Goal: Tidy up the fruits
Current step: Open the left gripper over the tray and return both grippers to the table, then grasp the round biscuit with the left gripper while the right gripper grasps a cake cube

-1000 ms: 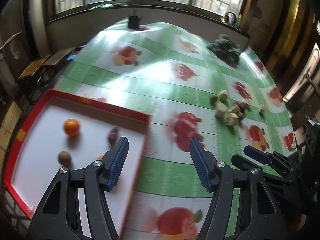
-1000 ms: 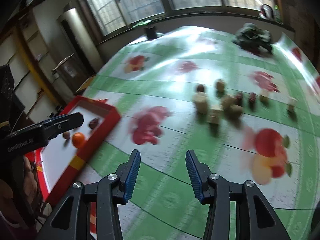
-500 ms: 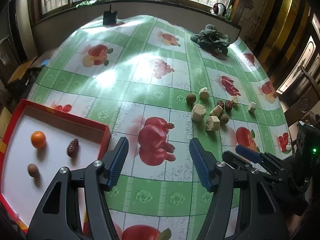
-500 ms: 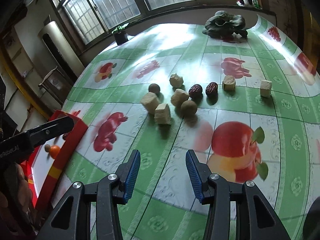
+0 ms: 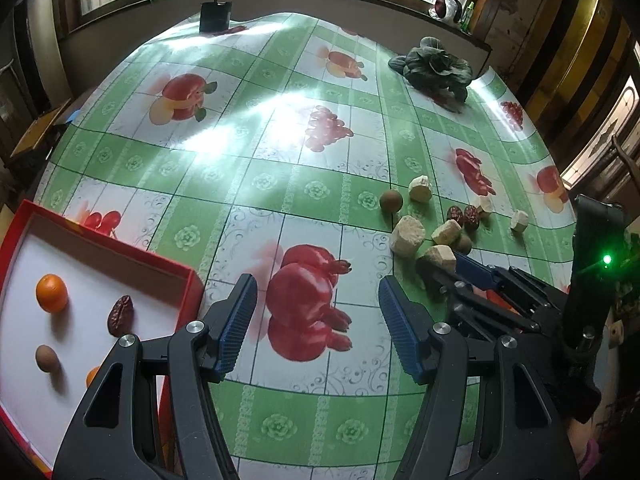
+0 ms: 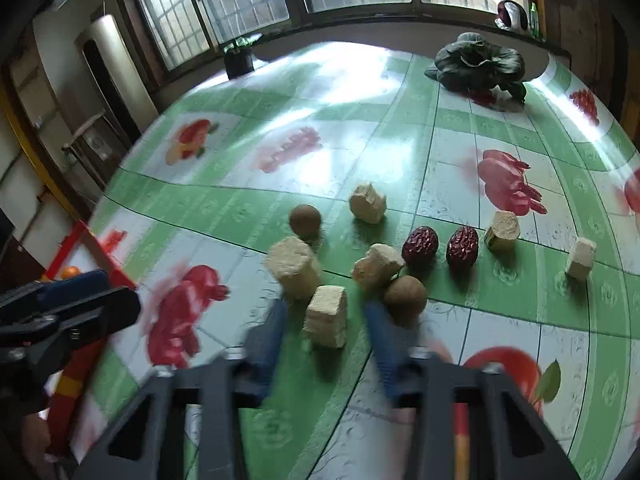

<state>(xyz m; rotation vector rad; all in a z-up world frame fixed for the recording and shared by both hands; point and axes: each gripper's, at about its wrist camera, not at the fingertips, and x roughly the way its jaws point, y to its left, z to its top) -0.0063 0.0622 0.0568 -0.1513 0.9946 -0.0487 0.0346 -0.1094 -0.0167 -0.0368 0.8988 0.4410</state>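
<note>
**Green fruit-print tablecloth, claws over the pile**

Sunlit oilcloth (image 5: 248, 184) covers the table under the windows. Right gripper (image 6: 324, 332) has just been closing; its blurred blue jaws flank a pale cube (image 6: 326, 316), and I cannot tell whether they press it. At its twelve o'clock lie more chunks, two brown longans (image 6: 305, 221) and two red dates (image 6: 420, 245). Left gripper (image 5: 316, 320) gapes, holding nothing. At its nine o'clock sits the red tray (image 5: 100, 240) with an orange (image 5: 51, 293), a date and a longan.
</note>
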